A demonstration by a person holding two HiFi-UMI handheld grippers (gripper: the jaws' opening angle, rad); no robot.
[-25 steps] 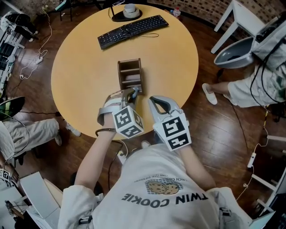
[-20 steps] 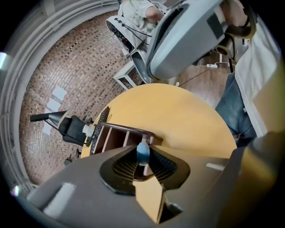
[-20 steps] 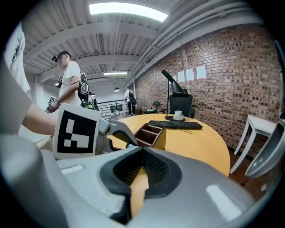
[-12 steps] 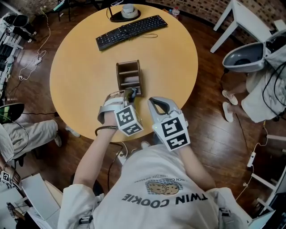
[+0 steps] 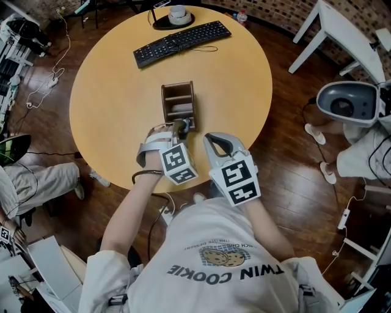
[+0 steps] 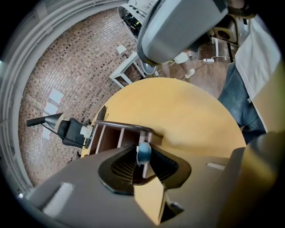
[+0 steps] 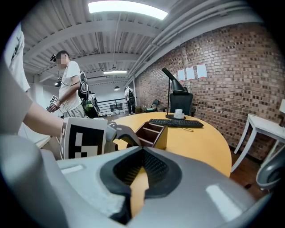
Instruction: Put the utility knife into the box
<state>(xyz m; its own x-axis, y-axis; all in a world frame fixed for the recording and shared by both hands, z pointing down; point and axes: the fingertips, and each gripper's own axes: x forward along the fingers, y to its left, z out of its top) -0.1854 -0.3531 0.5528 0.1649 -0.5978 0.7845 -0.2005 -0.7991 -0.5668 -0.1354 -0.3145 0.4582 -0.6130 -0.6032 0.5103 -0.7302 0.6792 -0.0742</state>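
Note:
The brown wooden box (image 5: 165, 105) with compartments stands in the middle of the round yellow table (image 5: 110, 92). My left gripper (image 5: 179, 130) hangs just over the box's near end. The utility knife (image 5: 181, 126) stands upright between its jaws, and in the left gripper view its blue-grey end (image 6: 143, 152) points up over the box (image 6: 116, 136). The jaws are opening, and a gap shows beside the knife. My right gripper (image 5: 217, 142) hovers to the right at the table's near edge, shut and empty. The right gripper view shows the box (image 7: 153, 133) and the left gripper (image 7: 116, 132) ahead.
A black keyboard (image 5: 182, 41) and a white cup (image 5: 178, 12) on a black base lie at the table's far side. A white side table (image 5: 342, 30) and a person with a grey helmet (image 5: 349, 103) are to the right. Cables run over the wooden floor.
My left gripper has edged forward over the box's near end with the knife. The person with the grey helmet has moved down and right. My right gripper has not moved.

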